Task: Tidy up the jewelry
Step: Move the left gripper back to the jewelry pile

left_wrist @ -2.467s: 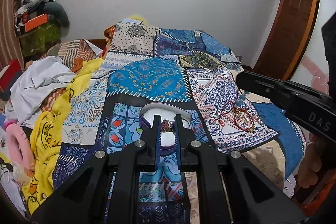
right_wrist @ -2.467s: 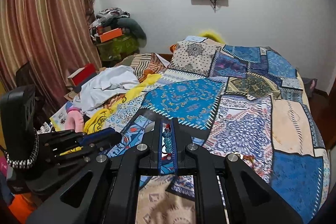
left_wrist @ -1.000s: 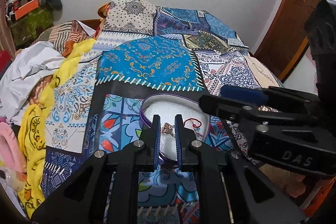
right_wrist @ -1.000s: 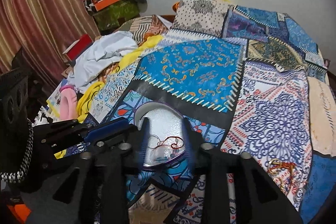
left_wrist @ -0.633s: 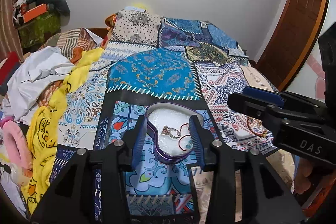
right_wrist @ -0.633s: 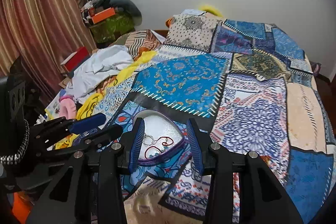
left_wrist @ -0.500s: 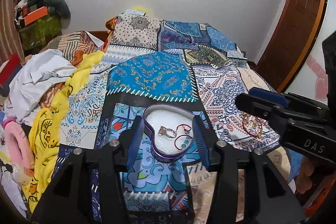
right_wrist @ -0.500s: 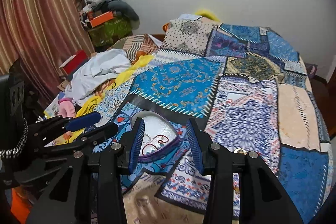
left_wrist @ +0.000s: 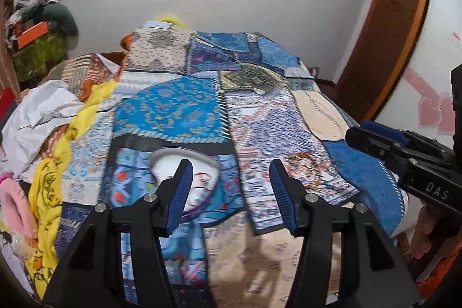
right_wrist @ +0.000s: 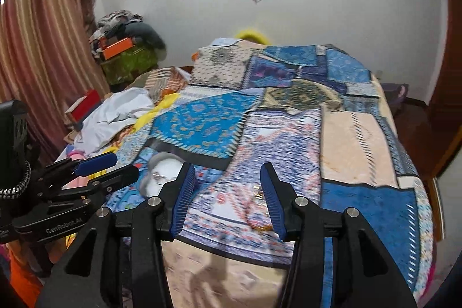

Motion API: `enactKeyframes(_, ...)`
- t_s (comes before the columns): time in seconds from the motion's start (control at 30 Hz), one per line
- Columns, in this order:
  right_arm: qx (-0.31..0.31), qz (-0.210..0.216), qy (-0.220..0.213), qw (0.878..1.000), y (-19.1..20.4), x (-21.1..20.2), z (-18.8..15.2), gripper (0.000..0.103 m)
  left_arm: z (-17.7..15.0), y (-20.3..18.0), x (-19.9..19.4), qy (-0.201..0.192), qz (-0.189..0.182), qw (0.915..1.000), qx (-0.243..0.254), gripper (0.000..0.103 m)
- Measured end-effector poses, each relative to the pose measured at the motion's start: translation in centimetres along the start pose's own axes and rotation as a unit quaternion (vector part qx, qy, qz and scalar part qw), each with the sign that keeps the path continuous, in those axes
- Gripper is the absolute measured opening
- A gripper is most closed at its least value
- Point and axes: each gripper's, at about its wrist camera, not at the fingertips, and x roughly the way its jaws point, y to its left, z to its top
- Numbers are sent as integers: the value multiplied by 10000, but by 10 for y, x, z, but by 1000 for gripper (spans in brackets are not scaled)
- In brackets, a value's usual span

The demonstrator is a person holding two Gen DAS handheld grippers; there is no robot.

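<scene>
A heart-shaped box [left_wrist: 173,156] with a purple rim and white lining lies on the patchwork quilt. It holds a red cord [left_wrist: 202,178] and a ring [right_wrist: 160,177]. My left gripper [left_wrist: 231,189] hangs above and in front of the box, jaws opening, nothing between them. A loose heap of gold and red bangles [left_wrist: 303,166] lies on the quilt to the right of the box. My right gripper [right_wrist: 228,192] hovers near the bangles [right_wrist: 258,210], jaws opening and empty. The box [right_wrist: 161,166] lies to its left.
The quilt [right_wrist: 355,140] covers a bed. White and yellow clothes [left_wrist: 43,117] are piled along its left side, with a pink item [left_wrist: 14,207] at the corner. A wooden door [left_wrist: 384,28] stands at the right. A hand [left_wrist: 424,233] holds the right gripper [left_wrist: 363,134].
The left gripper opened over the box and left the ring inside. Both grippers then drew back and upward, swinging right, so the bangles came nearer the right gripper's jaws.
</scene>
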Motion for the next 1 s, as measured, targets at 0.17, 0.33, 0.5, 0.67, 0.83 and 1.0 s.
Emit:
enactKeyframes(0.17,159,-315,-37,9994,-23,-14,-8,44,-1,-27,14,139,-216,9994,213,54)
enactKeyframes(0.33,309,-537,53,9981,-48,-19,-20,44,-4,-51,34,365,-384,9978,394,54)
enactKeyframes(0.5,515,-599,237,9966,-70,-13,-34,44,-10,-67,53,598,-421,9957,573,54)
enactKeyframes(0.67,676,-562,480,9950,-85,0,-46,44,-16,-77,72,824,-451,9934,655,54)
enactKeyframes(0.83,747,-483,621,9941,-93,11,-53,44,-17,-79,87,935,-416,9923,699,54)
enactKeyframes(1.0,772,-232,735,9940,-96,23,-56,44,-8,-77,94,803,-350,9932,762,50)
